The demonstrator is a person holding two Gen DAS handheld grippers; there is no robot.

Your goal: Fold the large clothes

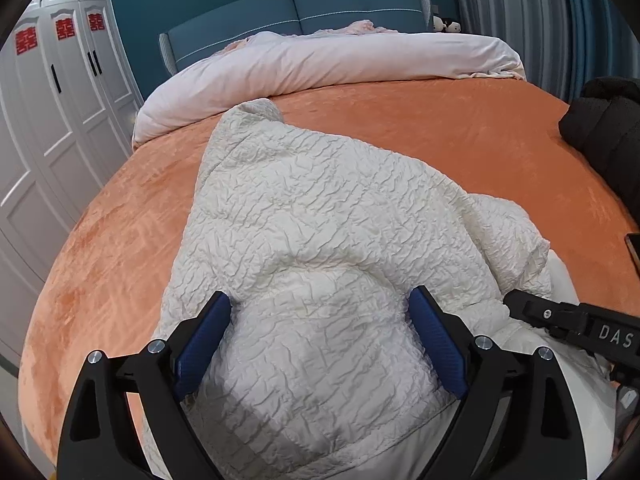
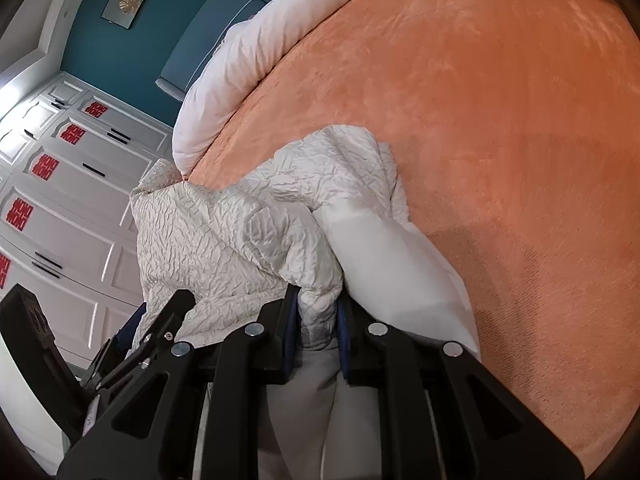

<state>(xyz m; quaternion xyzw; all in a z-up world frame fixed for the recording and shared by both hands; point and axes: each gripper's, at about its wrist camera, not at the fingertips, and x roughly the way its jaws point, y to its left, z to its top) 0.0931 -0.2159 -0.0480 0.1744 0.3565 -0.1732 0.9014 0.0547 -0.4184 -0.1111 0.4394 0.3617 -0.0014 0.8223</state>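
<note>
A large cream crinkled jacket point(image 1: 320, 216) lies bunched on the orange bed cover point(image 1: 440, 128). My left gripper point(image 1: 320, 304) is open, its blue pads wide apart with the jacket's fabric lying between them. My right gripper point(image 2: 318, 312) is shut on a bunched fold of the jacket point(image 2: 248, 236) near its smooth white lining point(image 2: 384, 264). The right gripper's black body also shows at the right edge of the left wrist view point(image 1: 576, 324), beside the jacket's edge. The left gripper's body shows low left in the right wrist view point(image 2: 160, 332).
A pale rolled duvet point(image 1: 320, 68) lies across the head of the bed by the blue headboard point(image 1: 296, 12). A dark garment point(image 1: 604, 128) sits at the bed's right edge. White wardrobes point(image 1: 52, 112) stand left of the bed. A curtain point(image 1: 540, 20) hangs at the right.
</note>
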